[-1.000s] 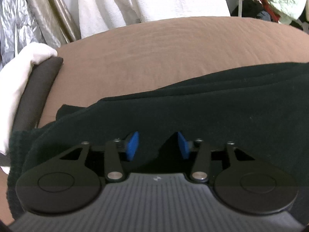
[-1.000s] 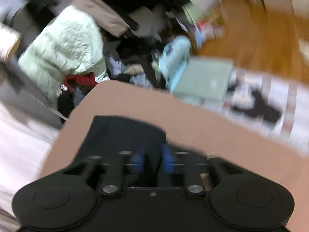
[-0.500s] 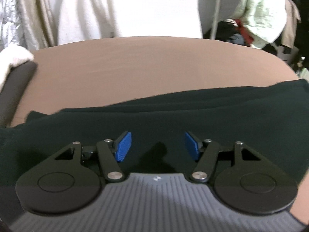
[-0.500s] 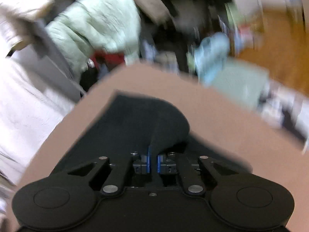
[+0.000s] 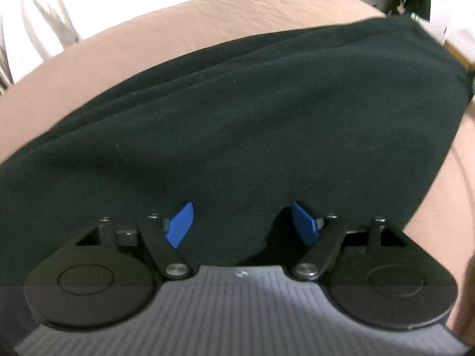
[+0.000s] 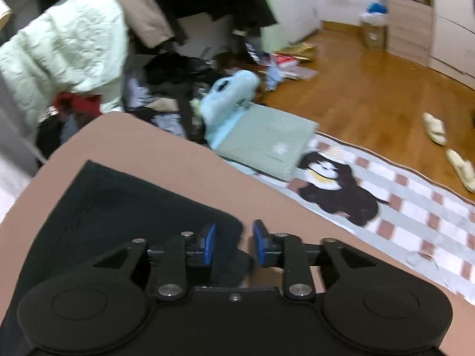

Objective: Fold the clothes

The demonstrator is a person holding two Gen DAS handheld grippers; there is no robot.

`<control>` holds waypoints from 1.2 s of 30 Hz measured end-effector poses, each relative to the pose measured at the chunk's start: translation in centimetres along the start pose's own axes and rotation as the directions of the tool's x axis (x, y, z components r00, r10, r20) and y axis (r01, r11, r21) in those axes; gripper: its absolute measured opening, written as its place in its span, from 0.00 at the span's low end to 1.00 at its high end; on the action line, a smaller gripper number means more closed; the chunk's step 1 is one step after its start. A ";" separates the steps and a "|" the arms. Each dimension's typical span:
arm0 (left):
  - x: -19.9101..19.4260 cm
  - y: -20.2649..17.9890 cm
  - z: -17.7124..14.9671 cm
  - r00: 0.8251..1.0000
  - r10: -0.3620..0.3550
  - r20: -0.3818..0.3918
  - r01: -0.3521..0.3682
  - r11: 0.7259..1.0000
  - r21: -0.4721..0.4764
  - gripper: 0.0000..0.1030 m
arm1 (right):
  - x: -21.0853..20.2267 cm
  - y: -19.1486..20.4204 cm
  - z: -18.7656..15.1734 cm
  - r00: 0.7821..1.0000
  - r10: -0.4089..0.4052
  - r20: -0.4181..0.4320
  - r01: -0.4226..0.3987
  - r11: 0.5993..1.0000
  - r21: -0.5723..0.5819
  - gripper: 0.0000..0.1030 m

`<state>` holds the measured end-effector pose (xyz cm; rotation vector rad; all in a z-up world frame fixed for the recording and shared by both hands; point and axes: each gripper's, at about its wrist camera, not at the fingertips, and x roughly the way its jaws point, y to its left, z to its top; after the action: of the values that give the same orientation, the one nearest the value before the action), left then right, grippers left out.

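A black garment [image 5: 252,124] lies folded in layers across the brown bed surface [image 5: 166,32]. My left gripper [image 5: 242,225] hovers over its near edge, open wide, with only flat cloth between its blue pads [image 5: 179,228]. In the right wrist view the same black garment [image 6: 118,207] spreads over the left part of the brown bed surface [image 6: 166,154]. My right gripper [image 6: 234,244] stands open above the garment's near right corner. A small fold of the corner lies between the blue pads [image 6: 209,243], touching neither that I can see.
White bedding [image 5: 44,9] lies behind the bed. Beyond the bed's far edge are a pile of clothes with a pale green quilted jacket [image 6: 65,50], a green cushion [image 6: 267,142], a patterned rug [image 6: 386,201], slippers [image 6: 436,130] and wooden floor.
My right gripper was shut on a raised fold of the black garment; it has opened and the cloth now lies flat. My left gripper has opened wider and swung right along the garment.
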<state>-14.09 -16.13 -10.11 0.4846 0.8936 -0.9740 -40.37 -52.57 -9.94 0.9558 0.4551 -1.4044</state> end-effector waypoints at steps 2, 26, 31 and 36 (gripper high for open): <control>-0.2 0.7 0.1 0.999 -0.044 0.007 0.045 0.997 -0.062 0.77 | -0.6 -2.3 0.3 0.993 0.101 -0.064 -0.089 0.982 0.168 0.65; 4.8 -10.3 7.6 0.969 -0.246 0.034 0.248 0.947 -0.205 0.77 | 1.8 3.0 0.8 0.893 0.439 0.098 -0.415 0.889 -0.195 0.10; 5.9 -10.2 6.3 0.986 -0.166 0.015 0.166 0.970 -0.177 0.76 | 3.8 3.9 -0.7 0.957 0.287 0.034 -0.262 0.912 -0.314 0.11; 3.5 -7.0 6.7 0.981 -0.194 -0.016 0.184 0.953 -0.239 0.77 | -1.0 6.3 -1.1 0.905 0.417 0.082 -0.359 0.853 -0.380 0.13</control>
<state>-16.38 -26.15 -9.00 0.2183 1.0914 -1.0180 -34.27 -51.79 -7.98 0.5874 0.3530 -0.9737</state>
